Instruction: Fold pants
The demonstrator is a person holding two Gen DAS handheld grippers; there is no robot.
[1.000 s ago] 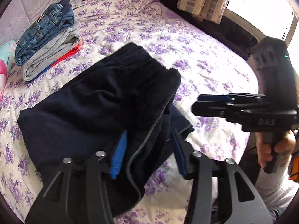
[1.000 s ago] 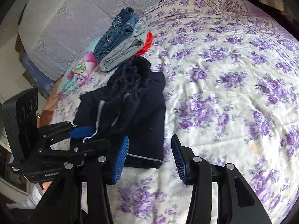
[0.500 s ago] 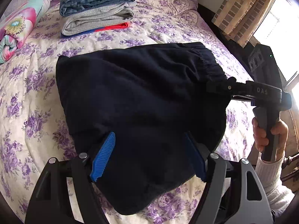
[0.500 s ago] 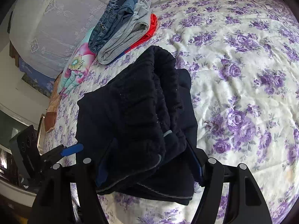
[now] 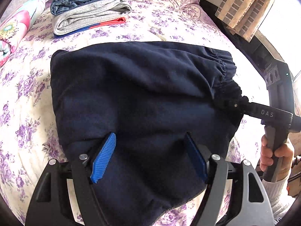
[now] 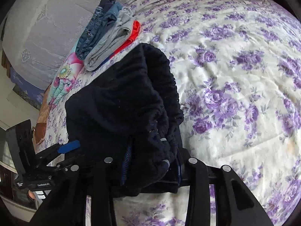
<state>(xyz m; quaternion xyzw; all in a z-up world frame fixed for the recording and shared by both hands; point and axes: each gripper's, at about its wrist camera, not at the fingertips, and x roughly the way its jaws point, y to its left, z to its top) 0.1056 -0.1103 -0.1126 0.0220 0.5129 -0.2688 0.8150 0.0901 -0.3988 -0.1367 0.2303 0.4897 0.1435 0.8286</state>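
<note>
Folded dark navy pants [image 5: 143, 94] lie on the flowered bed and fill the left wrist view. My left gripper [image 5: 148, 156] stands wide open, its blue pads either side of the pants' near edge. It also shows in the right wrist view [image 6: 64, 150] at the lower left. My right gripper [image 6: 152, 165] is shut on the bunched waistband end of the pants [image 6: 128, 101]. In the left wrist view the right gripper [image 5: 237, 105] pinches the elastic waistband at the right; its fingertips are hidden in the cloth.
A stack of folded clothes [image 5: 90, 5], jeans on grey on red, sits at the far side of the bed; it also shows in the right wrist view [image 6: 109, 35]. A flowered pillow [image 5: 15, 28] lies left. The bedspread [image 6: 235, 75] stretches right. A curtain [image 5: 244, 5] hangs far right.
Both grippers moved in on the pants. My right gripper went from open beside the pants to shut on the waistband end. The left gripper came over the near edge, still open.
</note>
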